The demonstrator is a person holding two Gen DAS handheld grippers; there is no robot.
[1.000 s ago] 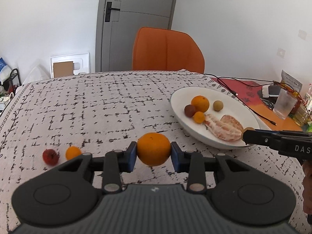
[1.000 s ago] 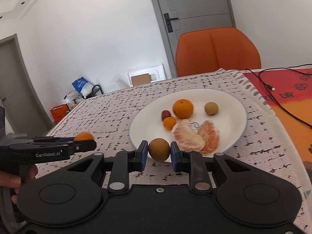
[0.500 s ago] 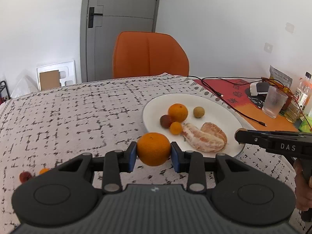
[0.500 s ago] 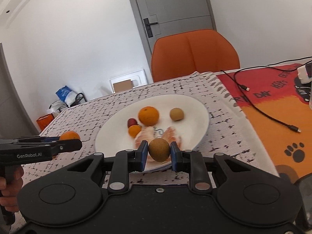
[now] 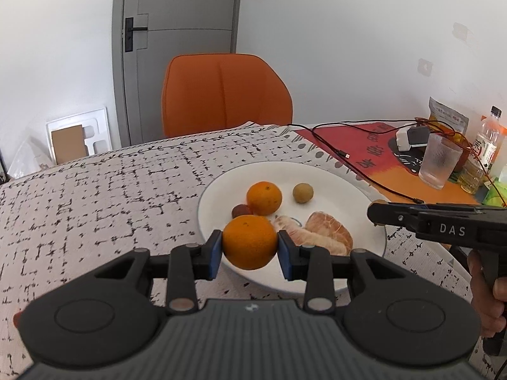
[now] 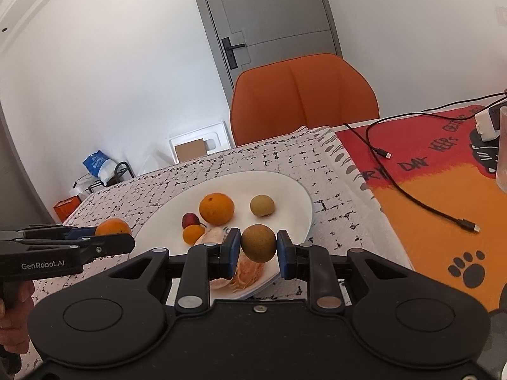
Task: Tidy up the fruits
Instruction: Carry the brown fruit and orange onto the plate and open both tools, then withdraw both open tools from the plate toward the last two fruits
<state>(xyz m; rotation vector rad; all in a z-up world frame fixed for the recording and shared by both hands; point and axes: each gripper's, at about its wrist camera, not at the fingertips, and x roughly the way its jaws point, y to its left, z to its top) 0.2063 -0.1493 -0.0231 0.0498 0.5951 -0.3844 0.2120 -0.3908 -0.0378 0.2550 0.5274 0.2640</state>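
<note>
My left gripper (image 5: 249, 243) is shut on an orange (image 5: 249, 241) and holds it over the near left rim of the white plate (image 5: 336, 177). My right gripper (image 6: 258, 243) is shut on a small brown round fruit (image 6: 258, 242) above the plate's near edge (image 6: 294, 190). On the plate lie an orange (image 6: 216, 208), a brown round fruit (image 6: 262, 205), a small red fruit (image 6: 189, 220), a small orange fruit (image 6: 193, 233) and peeled citrus segments (image 5: 328, 229). The right gripper shows at the right of the left wrist view (image 5: 377, 213).
The table has a black-and-white patterned cloth (image 5: 95, 190) and a red-orange mat (image 6: 443, 196) with a black cable (image 6: 421, 202). A glass (image 5: 439, 164), a bottle (image 5: 486, 142) and a charger (image 5: 410, 137) stand at the right. An orange chair (image 5: 225, 91) stands behind.
The left gripper has carried the orange to the right, from beside the plate to over its near left rim. The right gripper has shifted right along the plate's near edge with the brown fruit.
</note>
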